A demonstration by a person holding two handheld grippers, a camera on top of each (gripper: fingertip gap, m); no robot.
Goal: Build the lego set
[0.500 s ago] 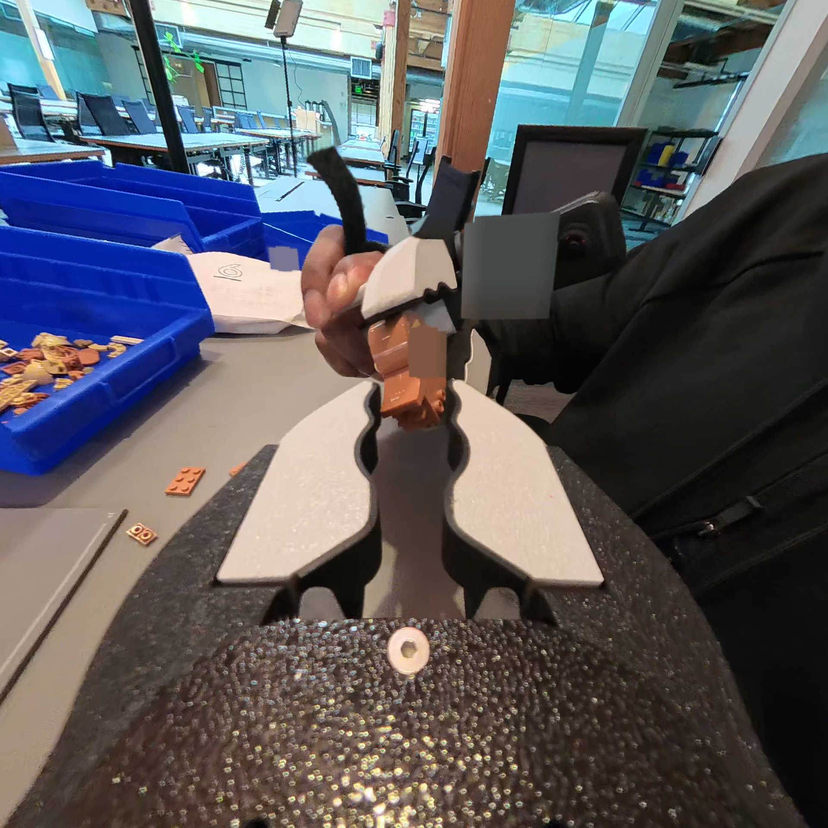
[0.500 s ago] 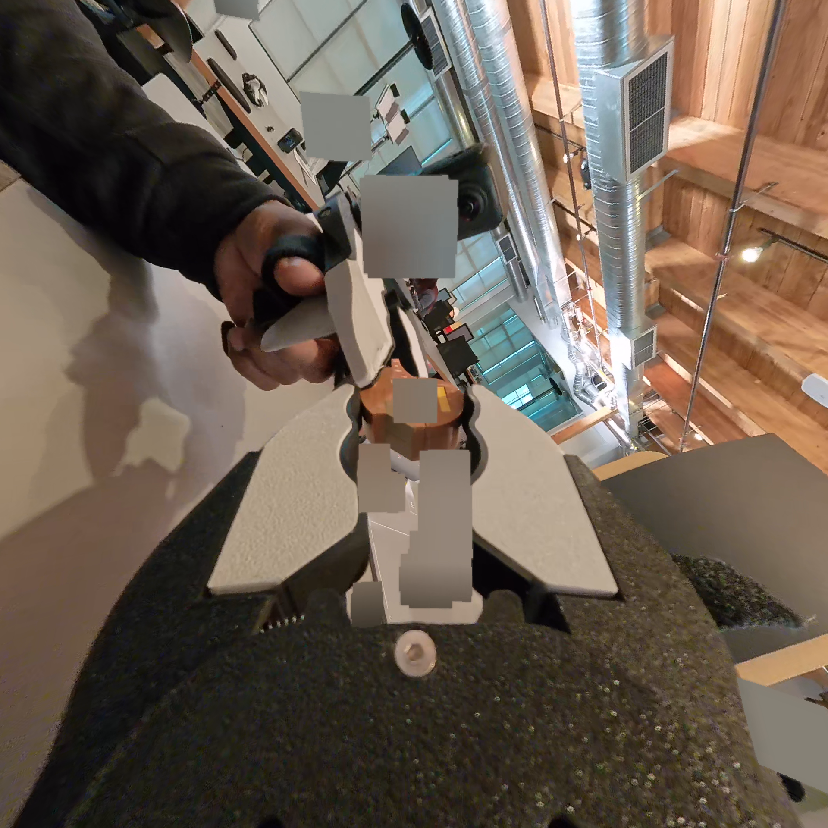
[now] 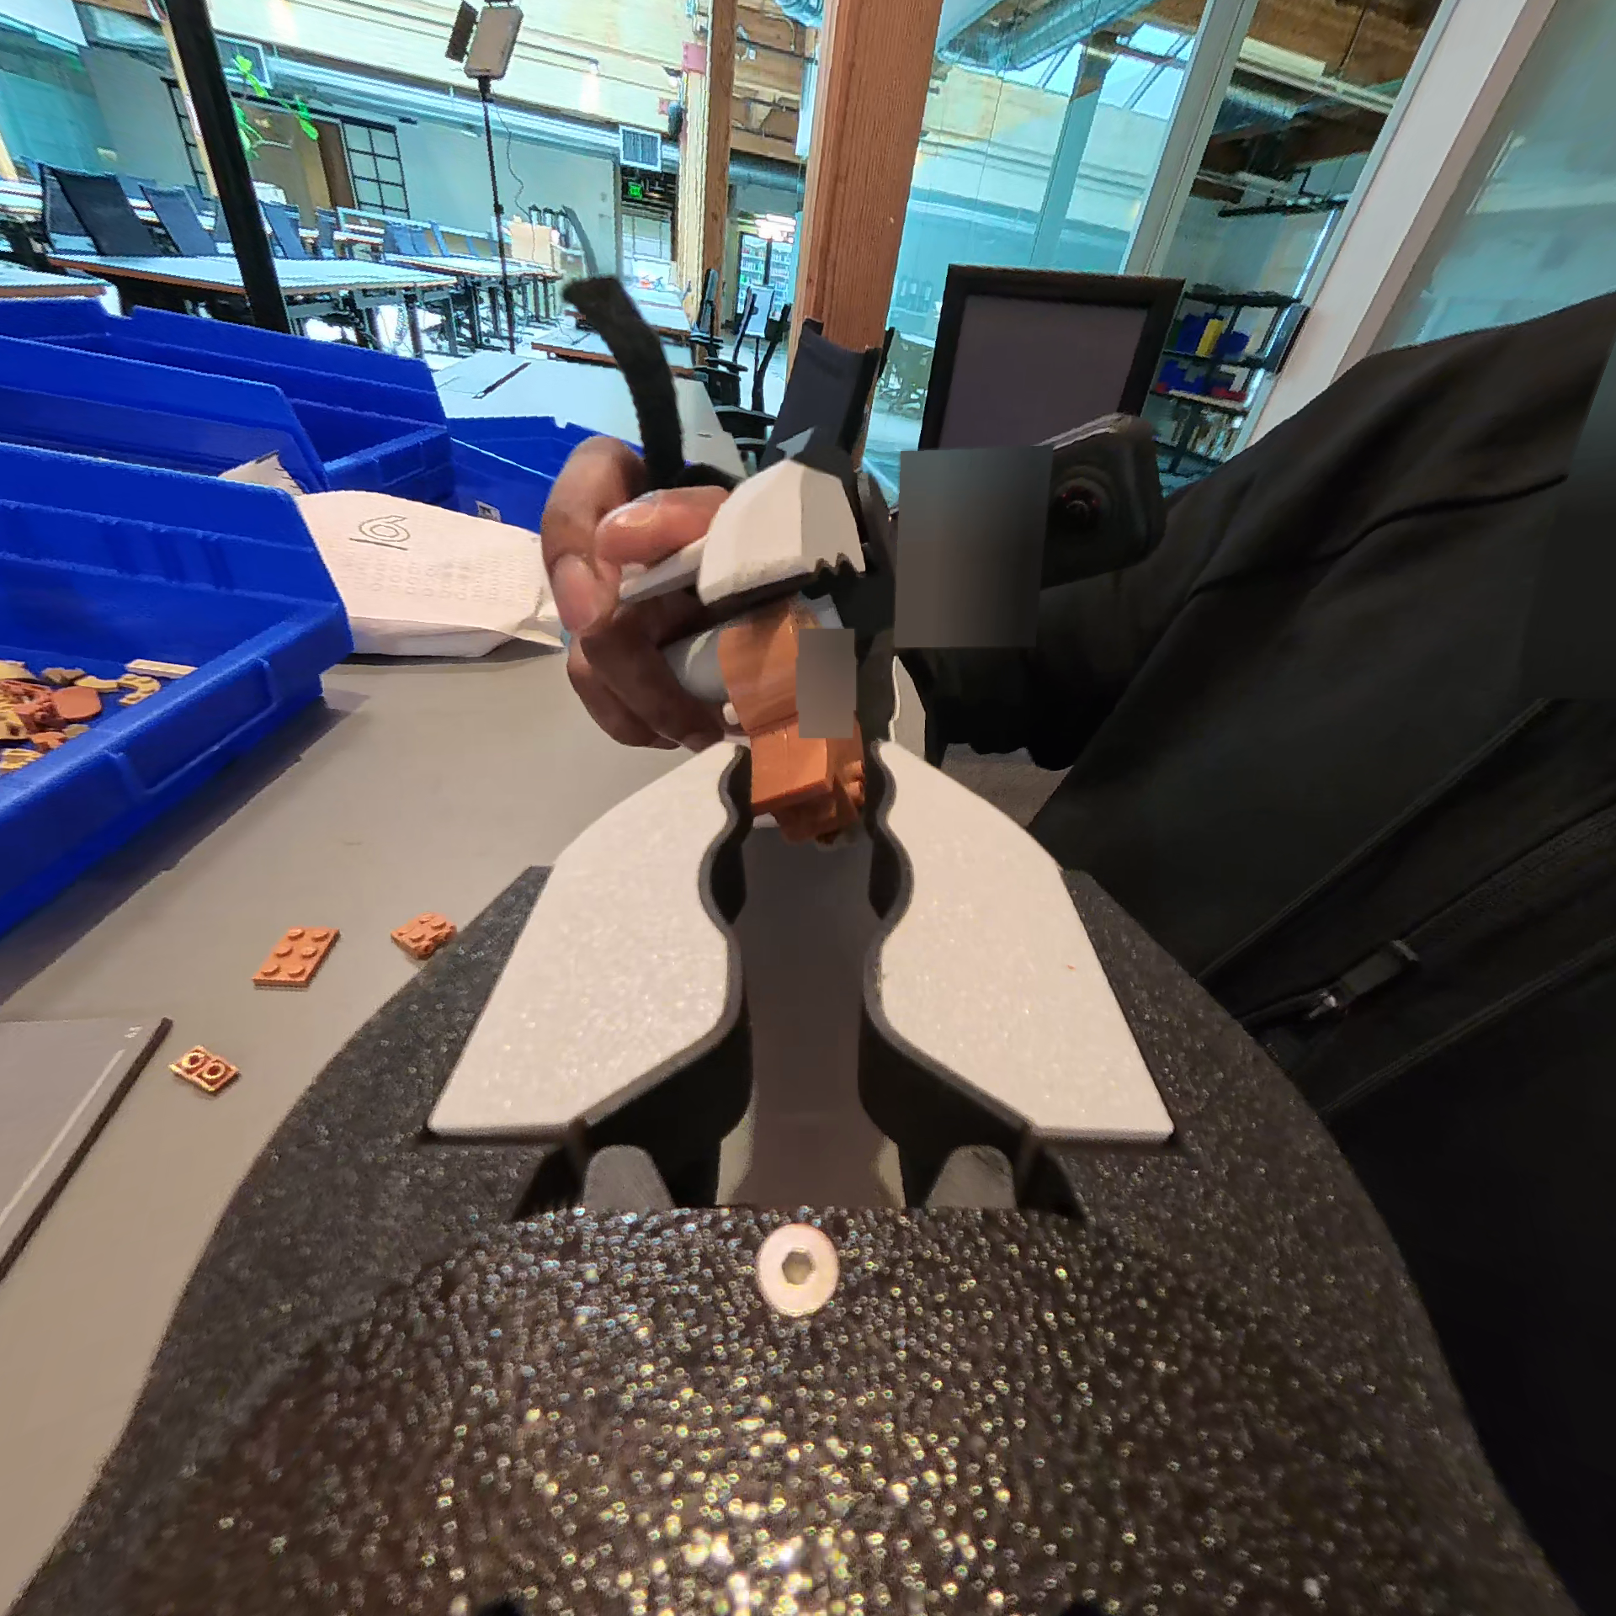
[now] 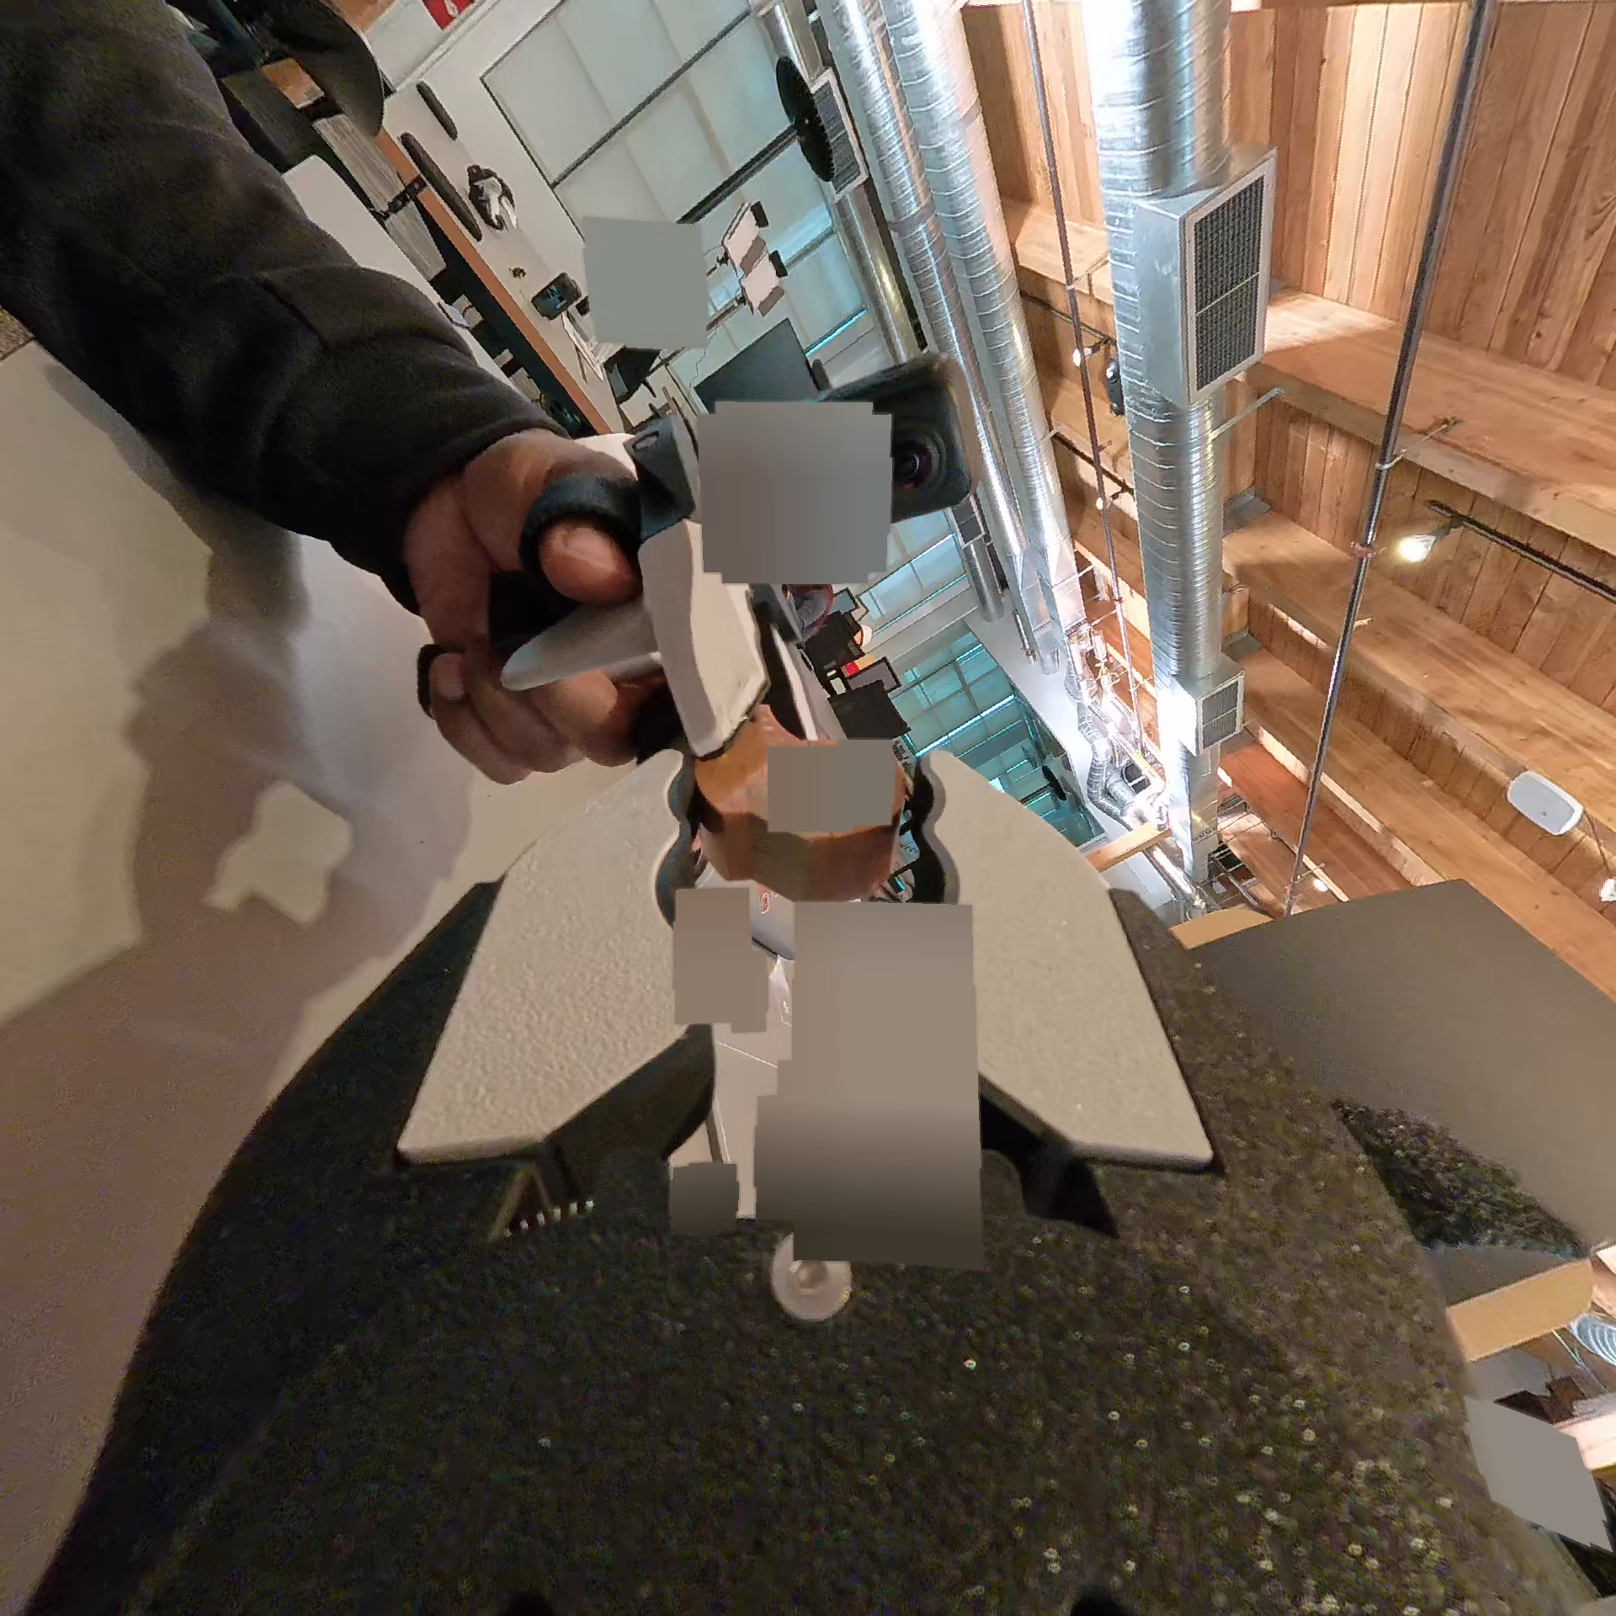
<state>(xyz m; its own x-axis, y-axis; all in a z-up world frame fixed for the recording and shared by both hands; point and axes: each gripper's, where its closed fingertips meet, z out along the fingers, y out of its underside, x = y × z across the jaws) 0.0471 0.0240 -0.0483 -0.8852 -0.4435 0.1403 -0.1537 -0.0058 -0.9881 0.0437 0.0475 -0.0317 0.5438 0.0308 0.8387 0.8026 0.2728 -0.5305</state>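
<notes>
The brick model (image 3: 791, 769) looked like smooth, slightly glossy orange-brown plastic, and the loose plates (image 3: 297, 956) on the matt grey counter (image 3: 367, 787) showed the same studded plastic. The left gripper (image 3: 800, 787) had grainy, matt white fingers (image 3: 630, 962) on a rough black body flecked with sparkle. Blue bins (image 3: 219, 630) were shiny moulded plastic, the bag (image 3: 437, 577) crumpled white paper, and overhead ran ribbed bright metal ducts (image 4: 1163, 437) against warm wood boards (image 4: 1443, 306).

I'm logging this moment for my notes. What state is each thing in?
Left claw: shut on the orange brick assembly.
Right claw: shut on the same assembly, held in the air.
Near blue bin: open, holding small tan and brown pieces.
Orange plates: lying flat, studs up, loose on the grey table.
</notes>
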